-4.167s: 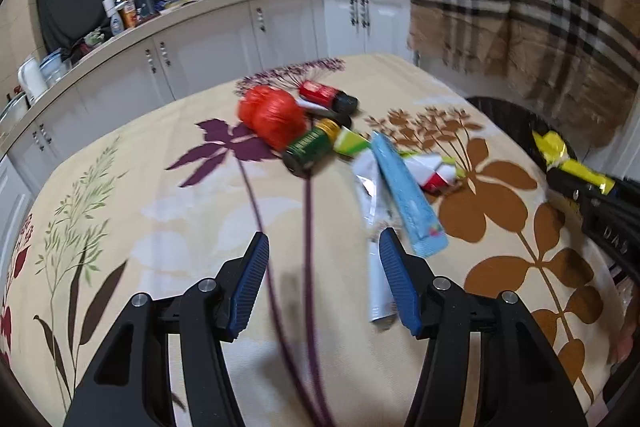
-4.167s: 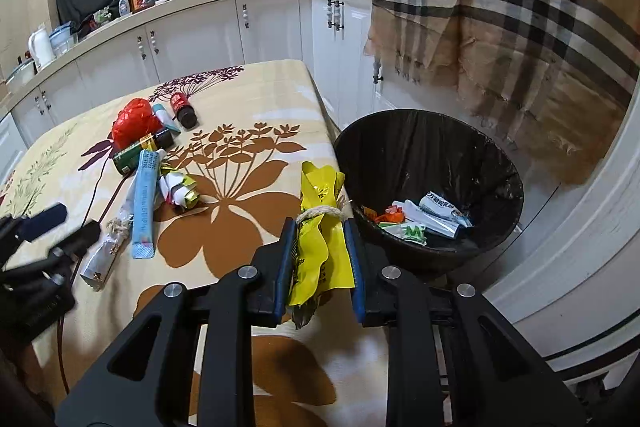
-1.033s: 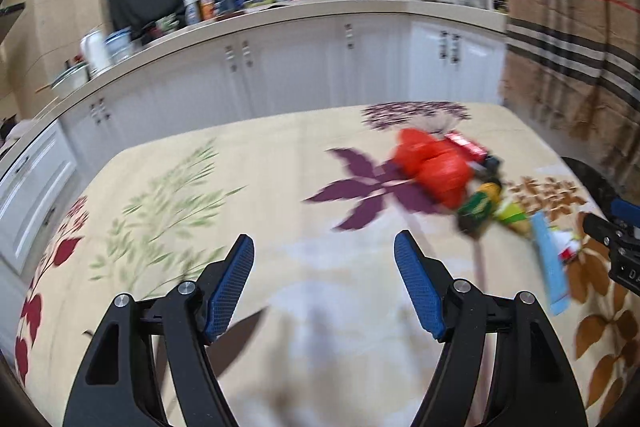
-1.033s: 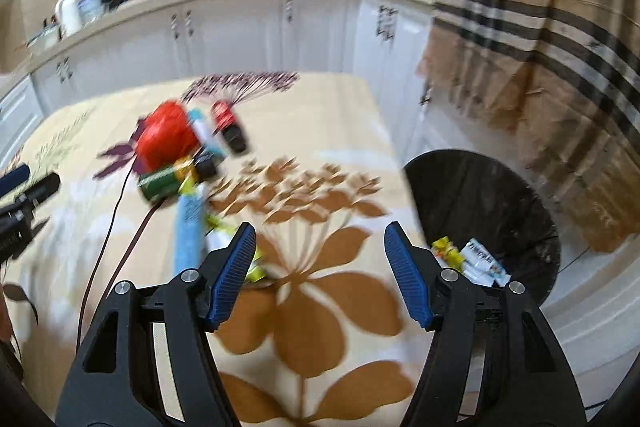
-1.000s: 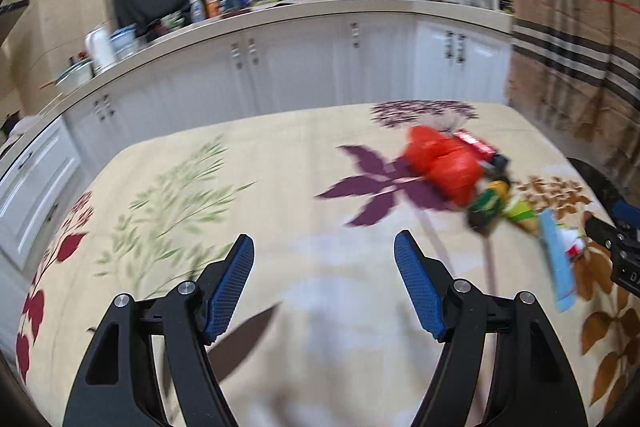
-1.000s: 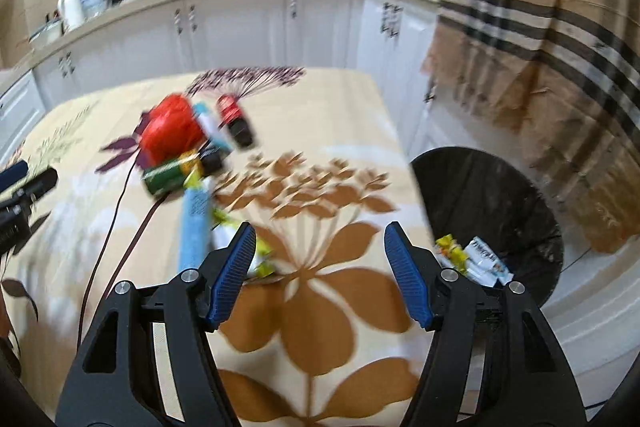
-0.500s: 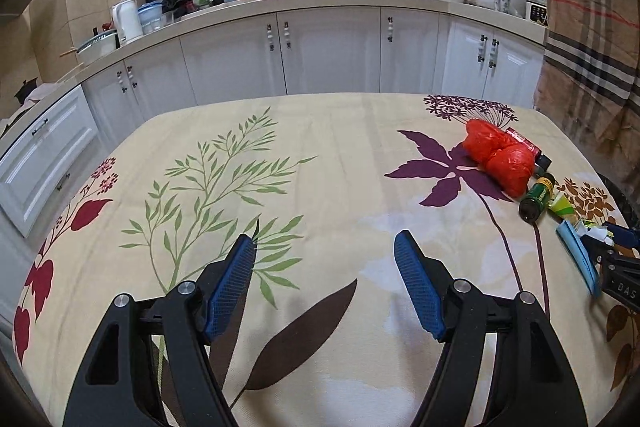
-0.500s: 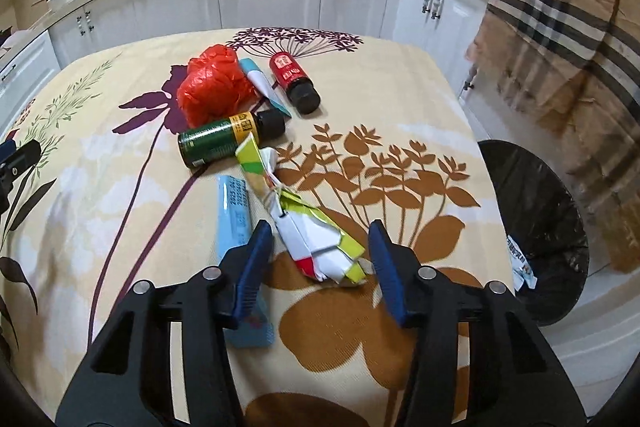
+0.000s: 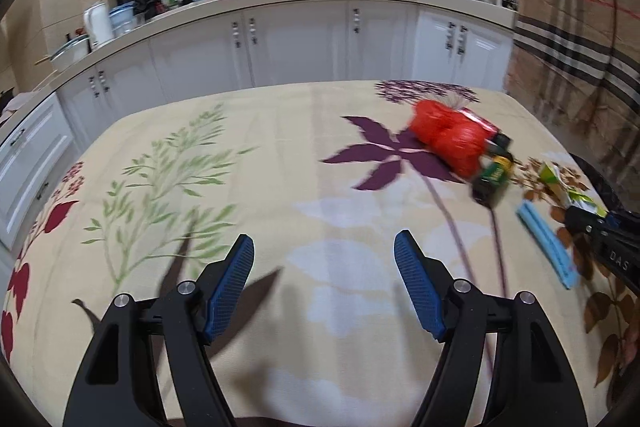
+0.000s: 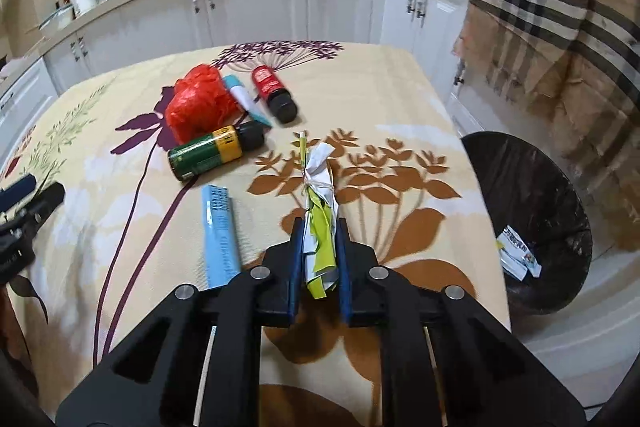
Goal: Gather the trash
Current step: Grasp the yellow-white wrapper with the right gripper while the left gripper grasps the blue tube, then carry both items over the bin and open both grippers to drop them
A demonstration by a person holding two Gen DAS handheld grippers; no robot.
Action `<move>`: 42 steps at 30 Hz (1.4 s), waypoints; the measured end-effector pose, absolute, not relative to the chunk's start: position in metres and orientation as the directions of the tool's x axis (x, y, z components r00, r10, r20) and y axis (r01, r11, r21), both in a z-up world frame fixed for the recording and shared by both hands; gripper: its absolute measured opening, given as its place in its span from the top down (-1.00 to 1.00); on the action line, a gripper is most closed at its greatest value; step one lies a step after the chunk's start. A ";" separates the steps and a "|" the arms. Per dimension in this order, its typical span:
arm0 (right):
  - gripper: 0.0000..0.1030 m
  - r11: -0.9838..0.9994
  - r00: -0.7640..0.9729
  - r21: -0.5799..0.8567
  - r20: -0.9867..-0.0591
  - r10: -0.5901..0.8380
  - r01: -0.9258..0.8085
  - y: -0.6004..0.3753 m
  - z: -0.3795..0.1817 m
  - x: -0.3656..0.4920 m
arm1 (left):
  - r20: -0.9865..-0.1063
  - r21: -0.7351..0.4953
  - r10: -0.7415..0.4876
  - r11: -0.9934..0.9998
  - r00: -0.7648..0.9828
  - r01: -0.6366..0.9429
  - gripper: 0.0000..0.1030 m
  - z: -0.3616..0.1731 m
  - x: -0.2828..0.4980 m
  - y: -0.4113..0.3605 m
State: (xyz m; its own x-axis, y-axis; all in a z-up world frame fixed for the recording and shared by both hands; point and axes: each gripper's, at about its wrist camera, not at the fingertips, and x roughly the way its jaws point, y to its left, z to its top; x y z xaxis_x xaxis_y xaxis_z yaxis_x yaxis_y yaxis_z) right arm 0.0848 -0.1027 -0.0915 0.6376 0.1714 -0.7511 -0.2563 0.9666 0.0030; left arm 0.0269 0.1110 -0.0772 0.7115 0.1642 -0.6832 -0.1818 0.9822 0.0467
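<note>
My right gripper (image 10: 319, 227) is closing on a crumpled green and white wrapper (image 10: 318, 195) tied with a rubber band; its pads press the wrapper's near end. Left of it on the floral tablecloth lie a light blue tube (image 10: 220, 231), a green and yellow bottle (image 10: 212, 151), a red plastic bag (image 10: 198, 103), a white and teal tube (image 10: 244, 99) and a red bottle (image 10: 274, 93). My left gripper (image 9: 324, 263) hangs open over bare cloth, with the red bag (image 9: 452, 137), green bottle (image 9: 492, 179) and blue tube (image 9: 546, 247) off to its right.
A black bin (image 10: 532, 223) lined with a bag stands off the table's right edge, with several wrappers inside. White cabinets (image 10: 260, 7) and a cluttered counter run behind the table. A plaid curtain (image 10: 560, 7) hangs at the right.
The right jaws have come together on the green and white wrapper, which now stands squeezed upright between the pads. The left gripper's view has swung slightly; its jaws kept the same width.
</note>
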 end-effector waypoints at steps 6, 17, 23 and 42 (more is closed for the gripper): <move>0.72 0.972 0.650 0.023 -0.740 0.175 -0.235 -0.116 -0.089 0.080 | -0.691 0.045 0.104 0.994 0.715 -0.100 -0.37 -0.079 0.034 0.075; 0.72 0.991 0.703 0.030 -0.702 0.115 -0.133 -0.166 -0.080 0.071 | -0.707 0.035 0.010 0.999 0.707 0.020 -0.37 -0.080 0.046 0.013; 0.72 0.997 0.727 0.028 -0.683 0.076 -0.078 -0.195 -0.077 0.067 | -0.726 0.034 -0.016 0.998 0.688 0.058 -0.37 -0.083 0.058 -0.016; 0.72 0.996 0.743 0.079 -0.664 0.089 -0.048 -0.229 -0.077 0.067 | -0.765 -0.025 -0.091 0.993 0.638 0.112 0.78 -0.095 0.067 -0.027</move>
